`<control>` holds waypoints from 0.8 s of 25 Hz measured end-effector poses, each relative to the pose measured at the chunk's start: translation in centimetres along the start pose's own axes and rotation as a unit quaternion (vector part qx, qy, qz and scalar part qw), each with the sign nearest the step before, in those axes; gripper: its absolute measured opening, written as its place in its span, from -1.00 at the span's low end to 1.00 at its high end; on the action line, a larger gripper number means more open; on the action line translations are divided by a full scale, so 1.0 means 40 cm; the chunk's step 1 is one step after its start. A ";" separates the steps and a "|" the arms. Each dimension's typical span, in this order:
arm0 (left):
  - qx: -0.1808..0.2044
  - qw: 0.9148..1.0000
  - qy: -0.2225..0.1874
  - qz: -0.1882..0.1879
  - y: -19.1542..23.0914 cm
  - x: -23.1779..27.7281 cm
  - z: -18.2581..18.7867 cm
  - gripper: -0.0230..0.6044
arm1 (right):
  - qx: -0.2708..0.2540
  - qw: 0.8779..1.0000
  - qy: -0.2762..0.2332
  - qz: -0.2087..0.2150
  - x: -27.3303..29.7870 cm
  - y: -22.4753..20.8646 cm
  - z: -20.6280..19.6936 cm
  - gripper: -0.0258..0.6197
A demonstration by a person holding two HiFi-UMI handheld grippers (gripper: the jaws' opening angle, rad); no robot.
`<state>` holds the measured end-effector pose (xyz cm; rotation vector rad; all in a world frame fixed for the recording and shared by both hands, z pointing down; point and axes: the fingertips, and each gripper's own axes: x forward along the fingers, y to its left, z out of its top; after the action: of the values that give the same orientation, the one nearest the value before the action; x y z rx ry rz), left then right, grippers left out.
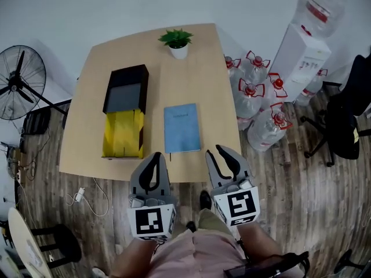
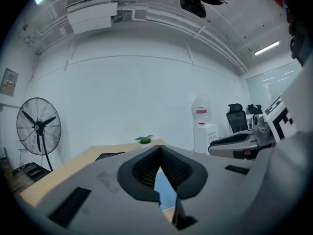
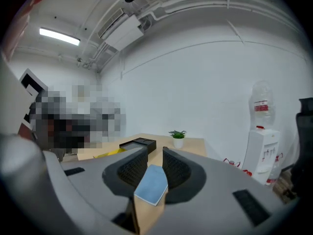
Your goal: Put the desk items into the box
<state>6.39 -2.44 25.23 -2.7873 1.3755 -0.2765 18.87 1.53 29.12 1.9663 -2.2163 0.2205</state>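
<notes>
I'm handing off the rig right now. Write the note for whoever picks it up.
Left gripper: shut, empty. Right gripper: open, empty. Both hang at the table's near edge.
The black box sits open on the left, with a yellow item against its near end. The blue notebook lies beside them. The potted plant is at the far edge.
Done: nothing, the box looks empty.
Left: all items.
</notes>
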 end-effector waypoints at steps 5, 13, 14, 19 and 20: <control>0.003 0.999 -0.018 0.026 0.045 0.053 0.060 -0.90 | -0.016 1.000 -0.020 0.011 0.071 -0.041 0.070 -0.63; -0.024 0.999 0.003 0.029 0.103 0.164 0.025 -0.90 | -0.023 0.999 -0.001 0.027 0.210 -0.052 0.065 -0.63; -0.030 0.999 0.010 0.025 0.109 0.182 0.012 -0.89 | -0.022 0.999 0.005 0.027 0.231 -0.052 0.056 -0.62; -0.043 0.998 0.047 0.002 0.143 0.275 -0.067 -0.90 | -0.012 0.999 0.042 0.027 0.330 -0.047 0.000 -0.61; -0.046 0.998 0.053 -0.003 0.149 0.296 -0.086 -0.89 | -0.011 0.998 0.052 0.027 0.351 -0.048 -0.016 -0.61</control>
<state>8.19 -15.23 29.79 -2.8903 1.4377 -0.3769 19.17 -12.16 32.91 1.8420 -2.1975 0.2959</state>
